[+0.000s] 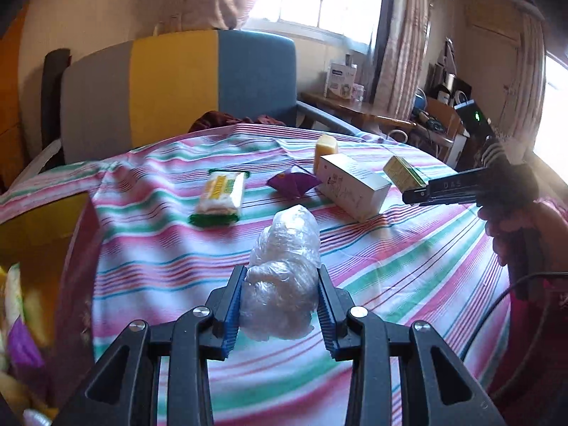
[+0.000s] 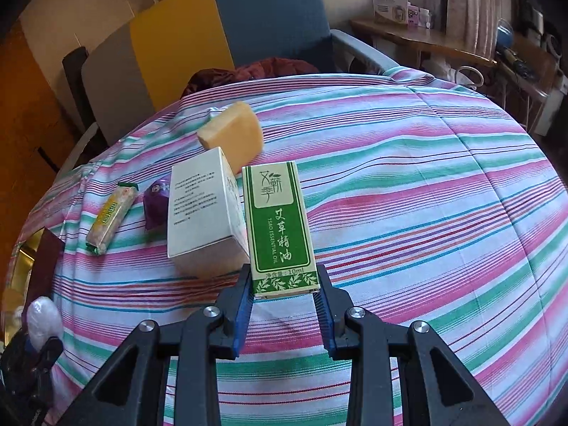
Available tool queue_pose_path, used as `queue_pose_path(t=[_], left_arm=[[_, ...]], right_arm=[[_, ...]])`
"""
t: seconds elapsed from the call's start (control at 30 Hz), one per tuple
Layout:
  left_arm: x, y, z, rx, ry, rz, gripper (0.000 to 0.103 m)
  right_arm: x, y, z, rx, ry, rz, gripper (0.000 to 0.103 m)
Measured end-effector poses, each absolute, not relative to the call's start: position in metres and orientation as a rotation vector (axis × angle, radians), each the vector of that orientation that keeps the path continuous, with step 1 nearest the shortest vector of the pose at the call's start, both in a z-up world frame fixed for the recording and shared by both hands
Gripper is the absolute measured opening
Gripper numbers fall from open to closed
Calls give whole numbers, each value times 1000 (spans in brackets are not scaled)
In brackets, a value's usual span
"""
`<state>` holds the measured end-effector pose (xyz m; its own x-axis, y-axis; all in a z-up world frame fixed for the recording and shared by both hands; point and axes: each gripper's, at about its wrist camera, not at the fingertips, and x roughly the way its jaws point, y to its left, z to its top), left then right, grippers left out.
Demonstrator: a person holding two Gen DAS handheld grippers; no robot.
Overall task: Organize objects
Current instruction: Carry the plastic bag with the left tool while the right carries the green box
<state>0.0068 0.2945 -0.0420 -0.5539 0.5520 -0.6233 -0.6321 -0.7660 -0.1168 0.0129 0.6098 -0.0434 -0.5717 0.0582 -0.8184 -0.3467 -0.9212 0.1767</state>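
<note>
Left wrist view has the left gripper [image 1: 282,301] with its blue-padded fingers [image 1: 232,305] pinching a crumpled clear plastic bag [image 1: 284,269], lifted above the striped cloth [image 1: 408,266] that covers the table. The bag looks feather-light, soft and slippery; it gives under the pads, so a hold across the thick bunched middle, as here, seems safer than one on a loose edge that could slide out.

The right gripper [image 2: 285,305] has its fingers closed on the lower end of a green essential-oil box [image 2: 277,220], which stands up out of them. Thin card, light and stiff along its edges, it would likely dent if squeezed hard on its broad faces; holding it by the narrow sides near one end suits it, though a long box gripped low may tilt.

Only the left view shows a yellow-lined container [image 1: 46,234] at the left edge with coloured packets inside, probably where things are being gathered, and the person's hand [image 1: 511,227] on the right gripper's handle. The right view alone makes the printing on the green box readable, and shows that the white box [image 2: 202,209] lies just beside it, with the yellow soap bar [image 2: 230,131] behind, a green-ended snack packet [image 2: 112,218] and a purple packet [image 2: 158,202] further left.
</note>
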Motion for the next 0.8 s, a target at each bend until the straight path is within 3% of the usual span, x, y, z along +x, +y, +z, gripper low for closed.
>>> queue_pose_path(t=[0.47,0.8], left_arm=[[-13,207,-18,-958,-97,2379,37],[-68,138,-5,-1020,-225,2543,37]], right_arm=[[21,611,-31,-1214,513,2605,33],[16,592,-28,-1233,424,2669,33]])
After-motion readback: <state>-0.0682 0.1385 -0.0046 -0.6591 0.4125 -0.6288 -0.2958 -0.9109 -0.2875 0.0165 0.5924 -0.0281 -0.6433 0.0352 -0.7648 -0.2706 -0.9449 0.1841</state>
